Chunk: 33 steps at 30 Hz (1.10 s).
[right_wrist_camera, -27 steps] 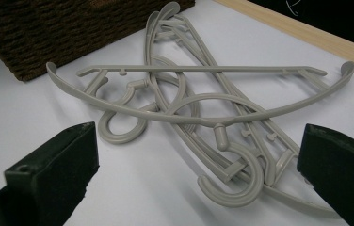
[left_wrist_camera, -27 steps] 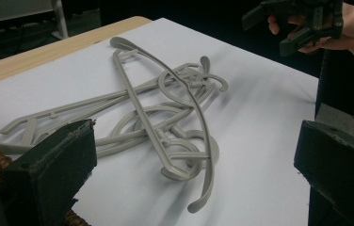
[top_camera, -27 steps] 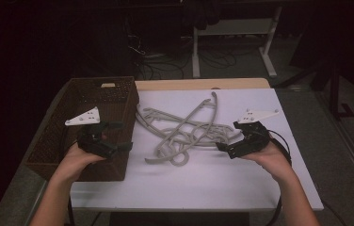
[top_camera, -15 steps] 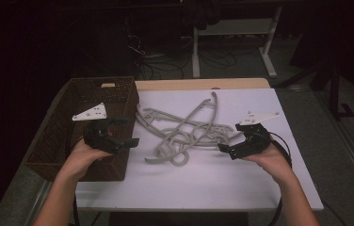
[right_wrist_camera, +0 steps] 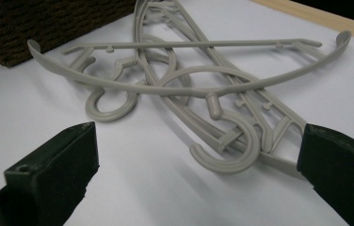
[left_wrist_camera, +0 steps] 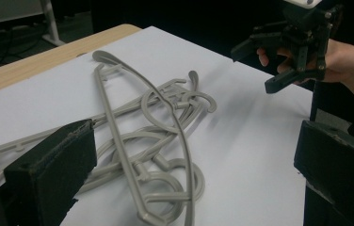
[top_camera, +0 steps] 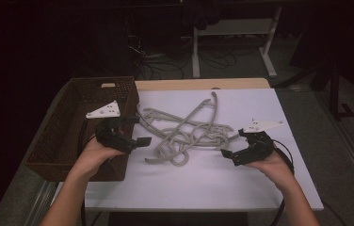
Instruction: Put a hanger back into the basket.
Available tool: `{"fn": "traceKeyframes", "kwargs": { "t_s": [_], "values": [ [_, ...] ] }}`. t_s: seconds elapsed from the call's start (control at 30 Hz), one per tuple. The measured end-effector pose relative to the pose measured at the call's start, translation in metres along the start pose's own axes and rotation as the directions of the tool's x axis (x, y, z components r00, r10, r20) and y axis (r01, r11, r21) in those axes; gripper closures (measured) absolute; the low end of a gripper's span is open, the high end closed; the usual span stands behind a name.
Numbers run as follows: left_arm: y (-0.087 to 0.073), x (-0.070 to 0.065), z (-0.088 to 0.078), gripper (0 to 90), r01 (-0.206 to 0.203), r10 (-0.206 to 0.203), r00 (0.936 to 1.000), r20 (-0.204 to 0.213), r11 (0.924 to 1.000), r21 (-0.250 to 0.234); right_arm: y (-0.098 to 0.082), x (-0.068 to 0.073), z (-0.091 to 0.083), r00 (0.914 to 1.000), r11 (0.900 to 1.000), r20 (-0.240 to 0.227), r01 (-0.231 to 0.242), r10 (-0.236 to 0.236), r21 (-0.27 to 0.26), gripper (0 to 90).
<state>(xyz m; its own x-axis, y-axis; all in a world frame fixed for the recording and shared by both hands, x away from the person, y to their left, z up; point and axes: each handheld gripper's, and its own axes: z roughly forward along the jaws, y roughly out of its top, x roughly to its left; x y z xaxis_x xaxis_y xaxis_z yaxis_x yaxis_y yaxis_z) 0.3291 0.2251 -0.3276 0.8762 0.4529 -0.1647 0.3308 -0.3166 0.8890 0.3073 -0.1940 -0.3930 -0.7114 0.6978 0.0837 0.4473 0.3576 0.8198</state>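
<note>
A tangle of grey plastic clothes hangers (top_camera: pixel 189 134) lay in the middle of the white surface (top_camera: pixel 260 188), just right of the brown wicker basket (top_camera: pixel 52 136) at the left edge. The left gripper (top_camera: pixel 135 132) hovered at the near right corner of the basket, its jaws spread wide and empty, aimed at the heap. The right gripper (top_camera: pixel 234 150) hung off the right side of the pile, jaws likewise wide with nothing between them.

The hangers looked light, thin and stiff, with smooth moulded bars that would probably slip under a loose pinch. Their hooks and arms interlocked, so lifting one would likely drag others along or snag. The best hold seemed to be a straight stretch of arm or crossbar on the topmost hanger (left_wrist_camera: pixel 137 117), gripped across its narrow section; seen from the right gripper view, the near hook (right_wrist_camera: pixel 227 150) jutted free of the pile and also offered a clean purchase.
</note>
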Motion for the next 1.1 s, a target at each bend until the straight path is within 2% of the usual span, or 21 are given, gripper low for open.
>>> {"fn": "traceKeyframes", "kwargs": {
  "t_s": [0.3,0.4,0.73,1.0,1.1],
  "values": [
    [0.011,-0.012,0.031,0.0,-0.026,0.025,0.9992,0.032,0.9993,0.025,-0.007,-0.001,0.004,1.0000,1.000,0.003,0.009,-0.009,0.026,0.0],
    [0.011,-0.013,0.038,0.0,-0.034,0.033,0.9986,0.042,0.9988,0.035,-0.008,-0.002,0.004,1.0000,1.000,0.001,0.007,-0.007,0.026,0.0],
    [0.012,-0.015,0.077,0.0,-0.049,0.044,0.9969,0.066,0.9954,0.082,-0.009,-0.005,0.003,1.0000,1.000,-0.002,0.005,-0.005,0.022,0.0],
    [0.010,-0.012,0.098,0.1,-0.043,0.038,0.9974,0.062,0.9951,0.089,-0.010,-0.008,0.001,1.0000,1.000,-0.001,0.002,-0.002,0.014,0.0],
    [0.006,-0.014,0.105,2.6,-0.060,0.055,0.9971,0.053,0.9922,0.109,-0.010,-0.009,0.001,1.0000,1.000,0.002,0.001,-0.001,0.014,0.0]
  ]
}}
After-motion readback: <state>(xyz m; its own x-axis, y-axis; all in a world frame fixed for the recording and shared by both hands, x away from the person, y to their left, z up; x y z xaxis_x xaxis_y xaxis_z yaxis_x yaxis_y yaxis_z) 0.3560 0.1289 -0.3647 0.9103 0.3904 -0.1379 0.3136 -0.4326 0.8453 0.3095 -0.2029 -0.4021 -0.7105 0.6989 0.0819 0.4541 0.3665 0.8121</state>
